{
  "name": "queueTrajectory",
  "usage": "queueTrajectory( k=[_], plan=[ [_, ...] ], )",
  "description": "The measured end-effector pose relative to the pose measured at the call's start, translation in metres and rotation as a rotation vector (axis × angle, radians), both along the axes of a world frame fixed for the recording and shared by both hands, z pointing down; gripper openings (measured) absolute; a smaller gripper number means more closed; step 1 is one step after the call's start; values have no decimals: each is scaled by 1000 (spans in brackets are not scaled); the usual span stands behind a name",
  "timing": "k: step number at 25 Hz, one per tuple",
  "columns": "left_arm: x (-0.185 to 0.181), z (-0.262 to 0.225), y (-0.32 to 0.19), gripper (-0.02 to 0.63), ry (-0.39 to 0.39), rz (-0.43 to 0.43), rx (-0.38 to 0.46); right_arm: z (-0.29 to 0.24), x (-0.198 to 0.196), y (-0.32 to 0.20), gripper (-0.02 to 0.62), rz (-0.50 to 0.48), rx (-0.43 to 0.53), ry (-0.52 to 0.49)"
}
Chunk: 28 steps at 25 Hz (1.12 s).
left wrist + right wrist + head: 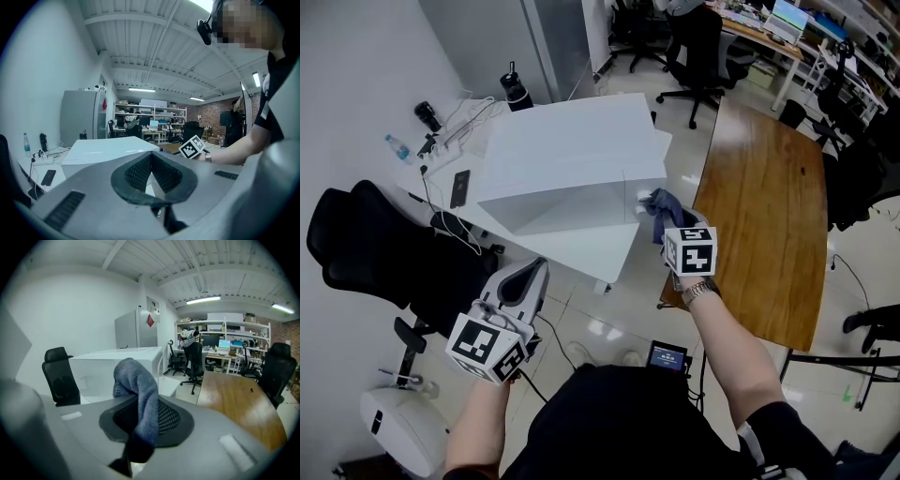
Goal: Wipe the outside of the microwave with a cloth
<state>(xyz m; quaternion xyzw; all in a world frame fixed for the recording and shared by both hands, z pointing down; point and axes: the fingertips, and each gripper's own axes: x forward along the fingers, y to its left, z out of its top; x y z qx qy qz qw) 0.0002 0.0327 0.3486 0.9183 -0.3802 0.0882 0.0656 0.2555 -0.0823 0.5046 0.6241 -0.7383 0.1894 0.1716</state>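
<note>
The white microwave (572,159) stands on a white table (605,253); it also shows in the left gripper view (108,150) and the right gripper view (117,364). My right gripper (668,228) is shut on a blue-grey cloth (661,208), held close to the microwave's front right corner. In the right gripper view the cloth (140,390) bulges up from between the pads of that gripper (140,406). My left gripper (532,272) hangs low at the left, short of the table's edge, shut and holding nothing (151,157).
A brown wooden table (769,216) lies to the right of the microwave. A black office chair (366,244) stands at the left. On the white table behind the microwave are a phone (460,187), a water bottle (397,147), a black bottle (516,91) and cables.
</note>
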Motion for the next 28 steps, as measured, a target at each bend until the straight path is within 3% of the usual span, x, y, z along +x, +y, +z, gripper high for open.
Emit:
queueTrajectory(
  k=[21,28],
  plan=[
    [26,-7,56,5,35,48,43,-115,-45,123,67,-214,216,-111],
    [32,-14,62,5,45,55,73,-141,-73,147,67,-301,275,-101]
  ],
)
